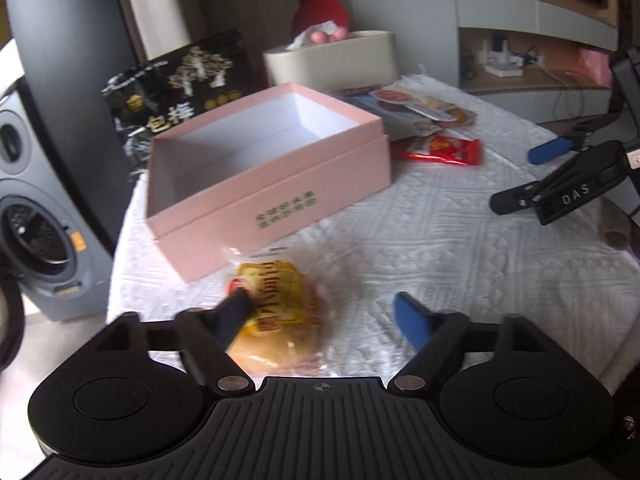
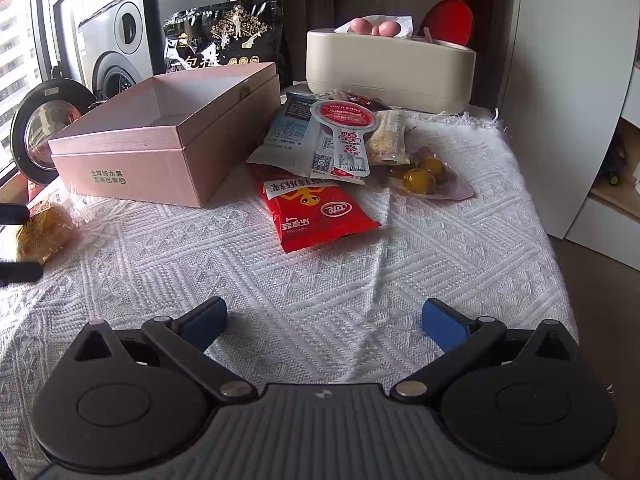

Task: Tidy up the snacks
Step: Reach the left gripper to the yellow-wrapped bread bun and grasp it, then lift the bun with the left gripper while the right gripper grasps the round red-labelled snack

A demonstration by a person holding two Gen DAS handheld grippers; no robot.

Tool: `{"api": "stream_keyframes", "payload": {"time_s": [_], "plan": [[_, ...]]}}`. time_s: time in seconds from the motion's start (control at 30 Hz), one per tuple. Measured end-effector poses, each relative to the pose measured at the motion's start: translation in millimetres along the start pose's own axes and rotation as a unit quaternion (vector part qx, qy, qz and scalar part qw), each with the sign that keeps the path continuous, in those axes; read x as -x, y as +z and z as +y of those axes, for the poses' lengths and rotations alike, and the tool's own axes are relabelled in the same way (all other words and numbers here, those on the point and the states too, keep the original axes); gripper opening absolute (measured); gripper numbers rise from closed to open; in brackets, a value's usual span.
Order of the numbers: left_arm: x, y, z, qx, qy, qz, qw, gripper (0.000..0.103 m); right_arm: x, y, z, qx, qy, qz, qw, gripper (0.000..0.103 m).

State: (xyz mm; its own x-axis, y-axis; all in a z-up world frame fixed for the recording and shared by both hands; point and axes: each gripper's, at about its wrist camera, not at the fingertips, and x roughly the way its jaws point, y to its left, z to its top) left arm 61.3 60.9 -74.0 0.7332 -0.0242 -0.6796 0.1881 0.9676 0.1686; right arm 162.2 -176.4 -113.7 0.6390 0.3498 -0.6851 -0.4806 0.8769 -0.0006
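1. My left gripper (image 1: 320,312) hangs over the wrapped bun (image 1: 276,320), jaws spread wide; the dark left finger lies across the wrapper, but nothing is pinched, and the bun sits on the white tablecloth (image 1: 440,240) just in front of the near side of the pink box (image 1: 272,168).
2. My right gripper (image 2: 324,320) stands with jaws spread and empty above bare cloth, well short of the snack pile.
3. Progress, as I judge it: barely begun. The box interior shows white and empty, and every snack is outside it.
4. Left to move: the bun, the red packet (image 2: 316,212), the blue-and-white pouch (image 2: 296,136), the round-topped sachet (image 2: 344,136) and the clear pack of yellow balls (image 2: 424,176), heaped right of the box.
5. Only the right wrist view shows the pile clearly; the left wrist view alone shows the bun between my fingers.
6. A black bag (image 2: 228,36) and a cream container (image 2: 388,68) stand at the far edge.
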Motion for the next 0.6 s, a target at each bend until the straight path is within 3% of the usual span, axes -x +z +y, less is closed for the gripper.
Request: {"api": "stream_keyframes", "payload": {"time_s": [0.13,0.2,0.33,0.6], "plan": [[5,-1,4,0.027,-0.017,-0.023,0.9992,0.091,1,-1,0,0.001,0.003,-0.002,1.0,0.103],[9,0,14,0.055,-0.002,-0.038,0.9978,0.089,1,-1,-1,0.001,0.005,-0.001,1.0,0.103],[-6,-3,33,0.086,0.023,-0.013,0.996,0.089,-1,0,-1,0.0,0.005,0.003,1.0,0.103],[-31,-8,42,0.131,-0.018,-0.004,0.9912,0.088,-5,9,-2,0.026,0.018,0.026,0.999,0.103]]}}
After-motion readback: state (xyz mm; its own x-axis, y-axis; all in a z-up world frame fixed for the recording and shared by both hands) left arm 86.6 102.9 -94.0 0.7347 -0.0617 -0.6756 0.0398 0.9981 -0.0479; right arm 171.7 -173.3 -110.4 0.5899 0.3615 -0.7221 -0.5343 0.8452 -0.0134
